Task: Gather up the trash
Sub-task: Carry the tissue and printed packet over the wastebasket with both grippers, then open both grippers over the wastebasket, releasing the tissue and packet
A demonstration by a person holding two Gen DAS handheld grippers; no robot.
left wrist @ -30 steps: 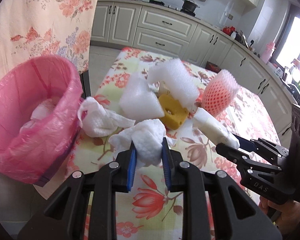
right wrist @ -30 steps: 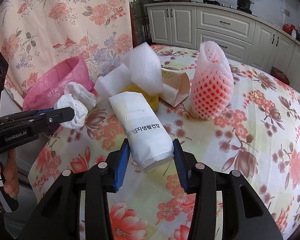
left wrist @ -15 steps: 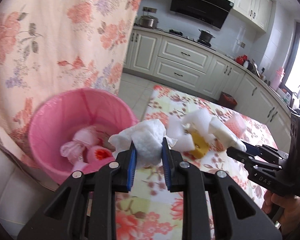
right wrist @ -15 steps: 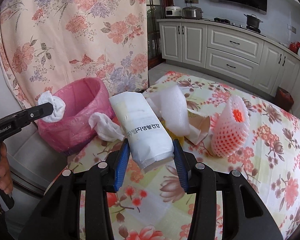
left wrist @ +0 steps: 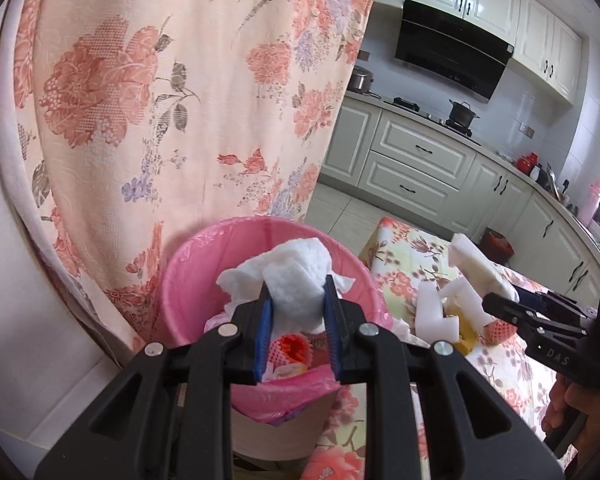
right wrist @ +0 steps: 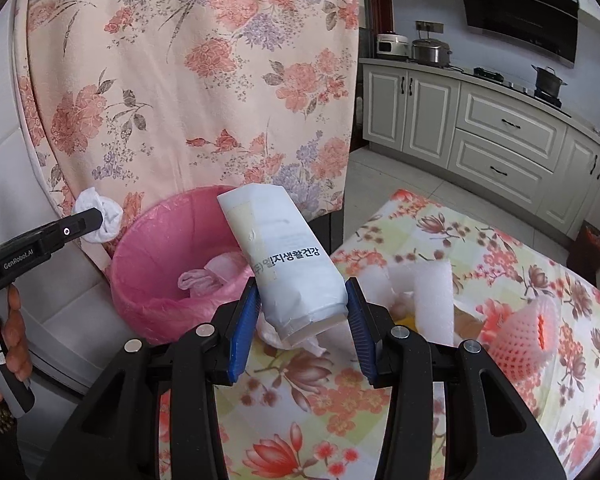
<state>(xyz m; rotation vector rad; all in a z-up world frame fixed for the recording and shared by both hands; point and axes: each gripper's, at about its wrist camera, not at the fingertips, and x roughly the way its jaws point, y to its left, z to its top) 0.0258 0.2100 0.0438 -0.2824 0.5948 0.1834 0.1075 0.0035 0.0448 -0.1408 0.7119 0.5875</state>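
Note:
My left gripper (left wrist: pixel 296 300) is shut on a crumpled white tissue (left wrist: pixel 296 276) and holds it right above the pink-lined trash bin (left wrist: pixel 204 264), which has trash in it. The same gripper (right wrist: pixel 96 220) and tissue (right wrist: pixel 104 216) show at the bin's (right wrist: pixel 148 280) far left rim in the right wrist view. My right gripper (right wrist: pixel 300 316) is shut on a white packet with Korean print (right wrist: pixel 284 264), held above the table edge beside the bin. It shows at the right in the left wrist view (left wrist: pixel 496 300).
On the floral tablecloth (right wrist: pixel 480 380) lie white foam pieces (right wrist: pixel 432 292), a yellow item (left wrist: pixel 466 330), another tissue (right wrist: pixel 300 342) and a red-white foam fruit net (right wrist: pixel 520 328). A floral curtain (left wrist: pixel 160 100) hangs close behind the bin. Kitchen cabinets (right wrist: pixel 480 128) stand far back.
Both grippers have lifted their loads off the table and swung left. The left one now holds the tissue over the bin. The right one has carried the packet close to the bin.

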